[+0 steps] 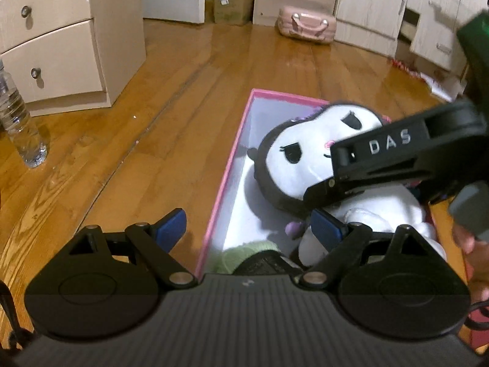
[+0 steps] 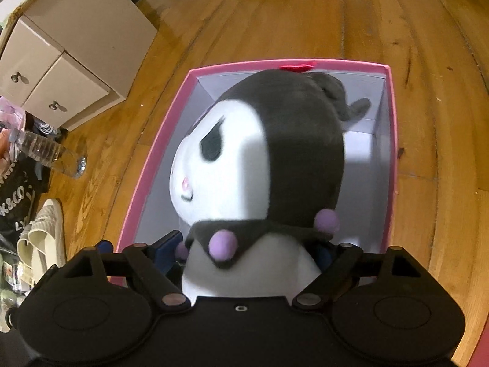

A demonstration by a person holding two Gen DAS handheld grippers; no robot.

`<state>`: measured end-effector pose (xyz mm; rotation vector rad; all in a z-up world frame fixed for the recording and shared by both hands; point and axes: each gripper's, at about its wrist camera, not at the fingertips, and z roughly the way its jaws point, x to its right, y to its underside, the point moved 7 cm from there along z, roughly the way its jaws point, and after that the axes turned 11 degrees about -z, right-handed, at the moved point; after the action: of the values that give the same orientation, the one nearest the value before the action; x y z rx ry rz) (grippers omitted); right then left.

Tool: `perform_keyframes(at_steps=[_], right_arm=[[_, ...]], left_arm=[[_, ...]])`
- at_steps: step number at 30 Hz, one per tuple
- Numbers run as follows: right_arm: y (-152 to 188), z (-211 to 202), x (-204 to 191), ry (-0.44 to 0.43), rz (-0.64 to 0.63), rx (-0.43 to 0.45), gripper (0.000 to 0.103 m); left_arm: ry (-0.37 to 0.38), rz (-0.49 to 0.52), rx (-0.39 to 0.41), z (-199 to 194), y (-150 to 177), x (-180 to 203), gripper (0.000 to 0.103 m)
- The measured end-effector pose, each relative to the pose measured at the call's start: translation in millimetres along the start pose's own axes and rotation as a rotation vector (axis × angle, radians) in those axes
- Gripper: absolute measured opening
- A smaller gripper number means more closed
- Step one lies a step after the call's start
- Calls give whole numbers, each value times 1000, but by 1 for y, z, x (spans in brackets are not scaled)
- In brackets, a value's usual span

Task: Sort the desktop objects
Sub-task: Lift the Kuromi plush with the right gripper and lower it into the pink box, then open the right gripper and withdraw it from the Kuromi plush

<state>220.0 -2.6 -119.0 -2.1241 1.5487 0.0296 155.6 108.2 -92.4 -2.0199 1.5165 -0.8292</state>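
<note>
The wooden floor fills both views. The left wrist view alone shows the far wall of pale cabinets, a cardboard box and a pink case; only the right wrist view shows pale slippers at the lower left. Both take in the drawer unit and a clear plastic bottle.

The pink box sits open on the floor with the black-and-white plush toy inside it. From the right wrist the plush is seen in profile, its body between the blue pads; from the left wrist its face shows, and a green item beside its lower body.

The right gripper straddles the plush body with its jaws spread; whether the pads press cannot be told. The left gripper hangs over the box's near edge, jaws wide apart and empty, one finger outside the box wall.
</note>
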Motion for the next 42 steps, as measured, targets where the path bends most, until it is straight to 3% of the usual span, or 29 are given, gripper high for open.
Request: perform_keyframes(at_steps=[7, 14, 21, 24, 26, 29, 32, 35, 38, 42], right_arm=[[4, -1, 3, 76, 17, -40, 89], [1, -11, 15, -29, 141, 28, 89], [-4, -32, 17, -77, 130, 67, 86], [3, -48, 11, -79, 100, 79, 81], [20, -60, 1, -26, 22, 86, 70], [45, -61, -13, 31, -80, 118, 62], [49, -49, -17, 98, -138, 132, 62], [42, -39, -17, 108, -164, 115, 65], [41, -31, -9, 104, -129, 100, 67], [40, -29, 5, 38, 4, 131, 59]], left_arm=[[-103, 62, 49, 4, -1, 2, 89], [-133, 41, 24, 9, 1, -5, 89], [-64, -136, -1, 13, 5, -23, 89], [-43, -136, 12, 6, 5, -23, 89], [2, -156, 18, -1, 3, -25, 89], [5, -174, 43, -6, -5, -28, 89], [2, -128, 70, -11, -12, -22, 89], [35, -145, 90, -12, -17, -20, 89], [72, -189, 72, -9, -14, -21, 89], [108, -201, 58, -10, -9, -25, 89]])
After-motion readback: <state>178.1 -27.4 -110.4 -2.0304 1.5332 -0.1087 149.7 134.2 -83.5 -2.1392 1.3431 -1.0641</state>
